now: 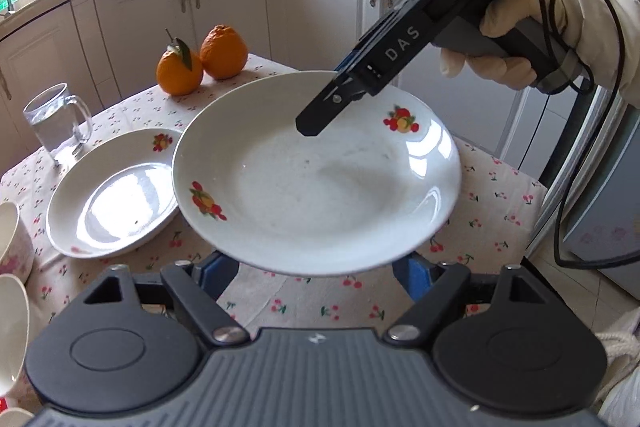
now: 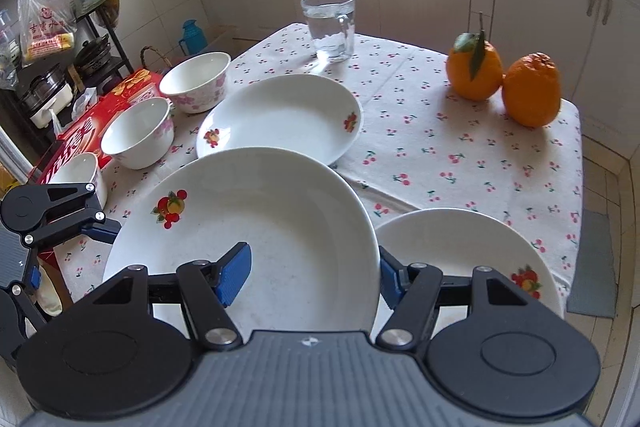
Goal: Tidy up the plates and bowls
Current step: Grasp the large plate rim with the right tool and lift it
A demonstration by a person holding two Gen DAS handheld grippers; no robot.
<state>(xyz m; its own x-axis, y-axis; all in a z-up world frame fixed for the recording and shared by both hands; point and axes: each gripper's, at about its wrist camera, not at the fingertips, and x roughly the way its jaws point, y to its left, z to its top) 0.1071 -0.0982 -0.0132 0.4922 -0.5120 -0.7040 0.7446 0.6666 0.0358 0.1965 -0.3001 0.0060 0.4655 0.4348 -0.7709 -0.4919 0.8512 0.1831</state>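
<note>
A white plate with fruit prints (image 1: 320, 179) hangs tilted above the table; it also shows in the right wrist view (image 2: 248, 227). My right gripper (image 2: 314, 273) straddles its near rim, one blue pad (image 2: 234, 275) inside the plate and one outside, seemingly clamped on it. In the left wrist view that gripper (image 1: 316, 119) reaches in from the upper right. My left gripper (image 1: 312, 271) is wide open just under the plate's near edge. A second plate (image 1: 112, 199) lies on the table to the left (image 2: 280, 119). A third plate (image 2: 464, 259) lies at the right. Three bowls (image 2: 138, 133) stand at the left.
A glass mug of water (image 2: 330, 27) stands at the table's far edge. Two oranges (image 2: 504, 83) sit at the far right corner. A red box (image 2: 96, 119) lies beside the bowls. White cabinets ring the table.
</note>
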